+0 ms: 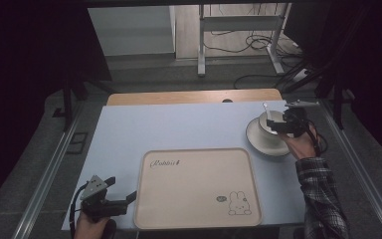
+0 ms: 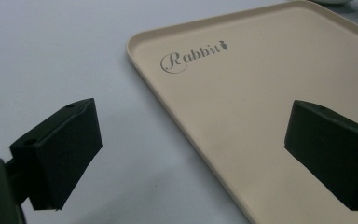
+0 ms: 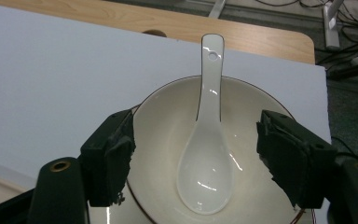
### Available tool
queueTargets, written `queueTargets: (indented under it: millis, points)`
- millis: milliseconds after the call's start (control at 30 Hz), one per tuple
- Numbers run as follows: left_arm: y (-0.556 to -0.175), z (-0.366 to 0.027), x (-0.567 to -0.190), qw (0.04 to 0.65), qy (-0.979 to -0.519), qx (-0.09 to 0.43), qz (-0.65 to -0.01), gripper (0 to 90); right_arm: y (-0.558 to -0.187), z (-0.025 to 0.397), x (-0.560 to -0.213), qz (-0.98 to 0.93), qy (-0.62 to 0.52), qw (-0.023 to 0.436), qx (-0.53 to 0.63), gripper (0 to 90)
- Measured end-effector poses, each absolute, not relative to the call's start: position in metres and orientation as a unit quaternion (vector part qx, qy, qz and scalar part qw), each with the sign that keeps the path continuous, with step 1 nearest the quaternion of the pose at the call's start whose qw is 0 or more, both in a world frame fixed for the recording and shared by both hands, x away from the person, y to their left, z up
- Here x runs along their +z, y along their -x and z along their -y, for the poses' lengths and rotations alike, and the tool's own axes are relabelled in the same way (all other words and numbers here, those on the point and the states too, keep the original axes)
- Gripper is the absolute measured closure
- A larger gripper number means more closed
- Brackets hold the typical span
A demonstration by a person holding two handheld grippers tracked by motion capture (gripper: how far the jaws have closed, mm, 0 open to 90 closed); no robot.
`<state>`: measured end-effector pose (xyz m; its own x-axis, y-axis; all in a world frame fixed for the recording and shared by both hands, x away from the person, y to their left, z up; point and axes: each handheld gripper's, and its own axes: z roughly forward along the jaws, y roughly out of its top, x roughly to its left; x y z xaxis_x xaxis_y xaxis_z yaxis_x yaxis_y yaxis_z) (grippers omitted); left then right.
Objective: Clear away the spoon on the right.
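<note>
A beige tray (image 1: 197,188) printed with "Rabbit" and a bunny lies at the table's near middle; its corner (image 2: 242,88) fills much of the left gripper view. My left gripper (image 1: 122,198) stands open at the tray's left edge, one jaw over the tray, one over the table. At the far right a cream bowl (image 1: 270,125) sits on a saucer (image 1: 264,144) with a white ceramic spoon (image 3: 206,154) lying in it, handle pointing away. My right gripper (image 3: 196,158) hangs open just above the bowl, its jaws on either side of the spoon's scoop.
The pale blue table top (image 1: 179,124) has a wooden strip (image 1: 194,96) along its far edge. Metal rails run down both sides. Beyond the table stand a frame's legs (image 1: 201,45) and loose cables on the floor.
</note>
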<state>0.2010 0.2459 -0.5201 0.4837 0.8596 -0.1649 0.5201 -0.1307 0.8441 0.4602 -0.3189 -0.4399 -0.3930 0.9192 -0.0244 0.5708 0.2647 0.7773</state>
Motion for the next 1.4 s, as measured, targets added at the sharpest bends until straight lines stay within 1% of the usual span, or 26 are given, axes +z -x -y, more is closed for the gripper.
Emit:
queueTargets:
  millis: [33, 67, 100, 133, 167, 200, 300, 367, 500, 600, 667, 800, 867, 967, 1100, 1200, 1400]
  points:
    - [-0.201, -0.246, -0.52, 0.459, -0.729, 0.186, -0.473, 3.6, -0.465, 0.319, -0.441, -0.757, -0.493, 0.246, 0.35, 31.5]
    - [-0.201, -0.246, -0.52, 0.459, -0.729, 0.186, -0.473, 3.6, -0.465, 0.319, -0.441, -0.757, -0.493, 0.246, 0.35, 31.5]
    - [-0.201, -0.246, -0.52, 0.459, -0.73, 0.186, -0.472, 3.6, -0.471, 0.319, -0.443, -0.758, -0.498, 0.242, 0.345, 34.6]
    - [-0.201, -0.246, -0.52, 0.459, -0.73, 0.187, -0.472, 3.6, -0.471, 0.319, -0.443, -0.758, -0.498, 0.242, 0.345, 34.6]
    - [-0.201, -0.245, -0.52, 0.459, -0.73, 0.187, -0.471, 3.6, -0.475, 0.318, -0.446, -0.757, -0.5, 0.241, 0.345, 38.5]
    - [-0.201, -0.245, -0.52, 0.459, -0.73, 0.187, -0.47, 3.6, -0.475, 0.318, -0.446, -0.757, -0.5, 0.241, 0.345, 38.5]
    - [-0.2, -0.245, -0.52, 0.458, -0.731, 0.188, -0.469, 3.6, -0.482, 0.315, -0.452, -0.759, -0.499, 0.248, 0.337, 45.8]
    - [-0.2, -0.245, -0.52, 0.458, -0.731, 0.188, -0.469, 3.6, -0.485, 0.315, -0.452, -0.76, -0.499, 0.249, 0.334, 46.9]
    - [-0.2, -0.245, -0.52, 0.458, -0.731, 0.189, -0.468, 3.6, -0.495, 0.312, -0.455, -0.764, -0.497, 0.254, 0.324, 55.0]
    - [-0.2, -0.245, -0.52, 0.458, -0.732, 0.189, -0.468, 3.6, -0.498, 0.312, -0.457, -0.763, -0.5, 0.254, 0.321, 57.0]
    - [-0.2, -0.245, -0.52, 0.457, -0.733, 0.19, -0.467, 3.7, -0.5, 0.312, -0.46, -0.763, -0.502, 0.246, 0.323, 58.2]
    - [-0.2, -0.244, -0.52, 0.457, -0.733, 0.19, -0.467, 3.7, -0.504, 0.31, -0.463, -0.766, -0.501, 0.249, 0.316, 59.7]
    - [-0.2, -0.244, -0.52, 0.457, -0.733, 0.19, -0.467, 3.7, -0.509, 0.31, -0.466, -0.768, -0.506, 0.248, 0.306, 62.6]
    - [-0.2, -0.244, -0.52, 0.457, -0.733, 0.19, -0.467, 3.7, -0.511, 0.31, -0.467, -0.769, -0.506, 0.246, 0.303, 63.7]
    - [-0.2, -0.244, -0.52, 0.456, -0.734, 0.19, -0.466, 3.8, -0.513, 0.308, -0.47, -0.771, -0.505, 0.247, 0.299, 72.1]
    - [-0.2, -0.244, -0.52, 0.456, -0.734, 0.19, -0.466, 3.8, -0.513, 0.306, -0.469, -0.767, -0.513, 0.244, 0.3, 73.9]
    - [-0.2, -0.244, -0.52, 0.454, -0.735, 0.192, -0.465, 3.9, -0.508, 0.304, -0.463, -0.773, -0.505, 0.244, 0.298, 74.3]
